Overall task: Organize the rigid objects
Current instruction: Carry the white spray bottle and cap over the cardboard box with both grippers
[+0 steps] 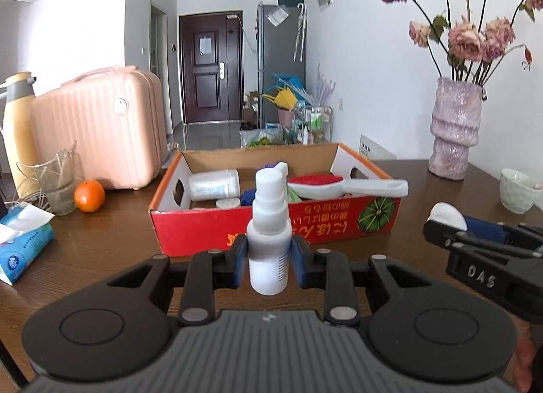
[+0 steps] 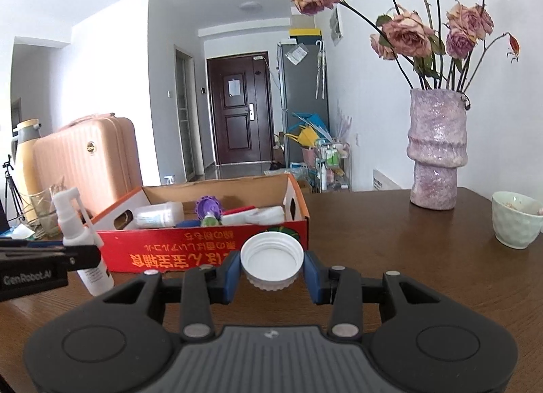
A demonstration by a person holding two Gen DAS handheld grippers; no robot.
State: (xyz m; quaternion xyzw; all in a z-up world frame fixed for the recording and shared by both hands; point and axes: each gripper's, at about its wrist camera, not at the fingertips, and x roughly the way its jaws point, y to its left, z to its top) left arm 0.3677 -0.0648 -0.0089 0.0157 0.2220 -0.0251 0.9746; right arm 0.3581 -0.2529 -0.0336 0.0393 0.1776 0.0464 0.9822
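Note:
My left gripper [image 1: 268,257] is shut on a white spray bottle [image 1: 268,233], held upright in front of the red cardboard box [image 1: 271,227]. My right gripper [image 2: 271,269] is shut on a white ribbed jar lid [image 2: 271,262], open side up, just before the box [image 2: 203,250]. The box holds a white jar [image 1: 213,184], a red-and-white brush [image 1: 346,186], a purple item [image 2: 207,204] and other small things. The right gripper shows at the right in the left wrist view [image 1: 451,227]. The left gripper with the bottle [image 2: 76,227] shows at the left in the right wrist view.
On the brown table [image 1: 101,237]: a pink suitcase [image 1: 98,128], an orange [image 1: 89,195], a glass [image 1: 57,182], a tissue pack [image 1: 20,243], a yellow thermos [image 1: 18,128], a purple vase of dried roses [image 2: 436,149] and a pale green cup [image 2: 516,218].

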